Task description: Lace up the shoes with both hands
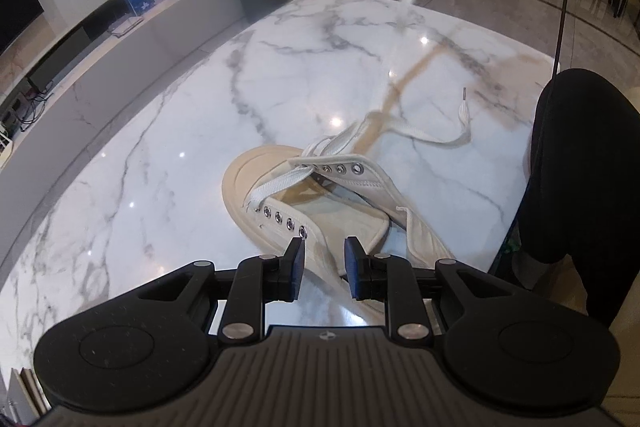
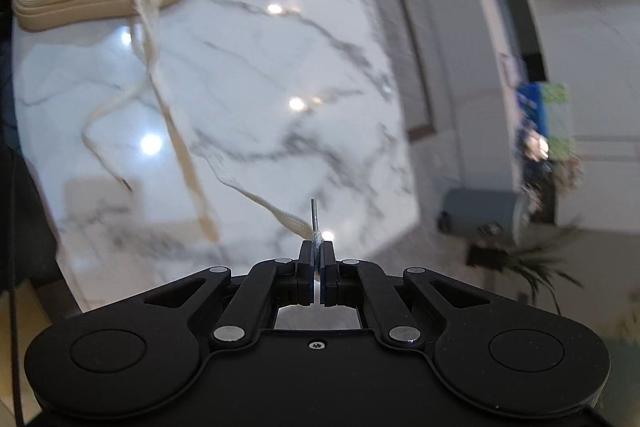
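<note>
White lace (image 2: 288,219) pinched in raised right tool (image 2: 318,259), tilted downward over marble table (image 2: 280,67)

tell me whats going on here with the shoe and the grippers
A person is lacing a cream shoe on a marble table. The right gripper is shut on one lace end and holds it up above the table. The left gripper is partly open at the shoe's collar, gripping nothing. The other lace end lies loose.
</note>
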Demonstrator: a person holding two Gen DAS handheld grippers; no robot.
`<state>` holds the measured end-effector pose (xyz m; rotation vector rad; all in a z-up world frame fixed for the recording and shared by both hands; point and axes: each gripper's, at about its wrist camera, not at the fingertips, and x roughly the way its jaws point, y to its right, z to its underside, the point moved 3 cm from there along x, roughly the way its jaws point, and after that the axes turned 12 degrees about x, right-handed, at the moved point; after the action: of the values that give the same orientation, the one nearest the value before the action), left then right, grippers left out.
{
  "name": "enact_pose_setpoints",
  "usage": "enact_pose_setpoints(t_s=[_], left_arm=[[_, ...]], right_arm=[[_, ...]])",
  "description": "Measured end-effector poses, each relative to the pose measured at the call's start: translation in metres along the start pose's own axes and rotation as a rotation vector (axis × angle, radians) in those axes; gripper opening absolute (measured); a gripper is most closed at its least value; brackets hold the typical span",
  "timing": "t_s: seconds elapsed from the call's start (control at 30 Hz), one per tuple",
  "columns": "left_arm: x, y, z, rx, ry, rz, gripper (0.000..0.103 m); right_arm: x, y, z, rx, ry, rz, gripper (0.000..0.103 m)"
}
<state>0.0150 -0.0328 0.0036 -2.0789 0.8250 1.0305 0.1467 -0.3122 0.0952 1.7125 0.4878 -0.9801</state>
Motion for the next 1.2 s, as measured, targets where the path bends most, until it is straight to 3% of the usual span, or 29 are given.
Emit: enact_pose_setpoints(t_s=[0.2,0.43,0.73,1.07,1.2], left_arm=[[-0.007,0.004,-0.004,0.007,-0.002,-0.017,0.021],[-0.005,0.0,-0.002,-0.005,-0.006,-0.026,0.021],[0.011,-0.029,0.004,-0.053,0.015,-0.049,0.021],[0.044,-0.054,0.001,-0.065,0.029,0.007,0.022],[0.057,-0.061,0.0,-0.069,0.034,0.04,0.022]], right_arm=[[-0.023,0.016,0.026,0.078,0.018,0.071,0.001],[-0.024,0.001,0.012,0.083,0.094,0.035,0.001],[0.011,-0.057,-0.04,0.068,0.225,-0.106,0.001],[0.042,-0.141,-0.092,0.083,0.357,-0.347,0.001],[0.045,-0.154,-0.101,0.068,0.372,-0.391,0.001]])
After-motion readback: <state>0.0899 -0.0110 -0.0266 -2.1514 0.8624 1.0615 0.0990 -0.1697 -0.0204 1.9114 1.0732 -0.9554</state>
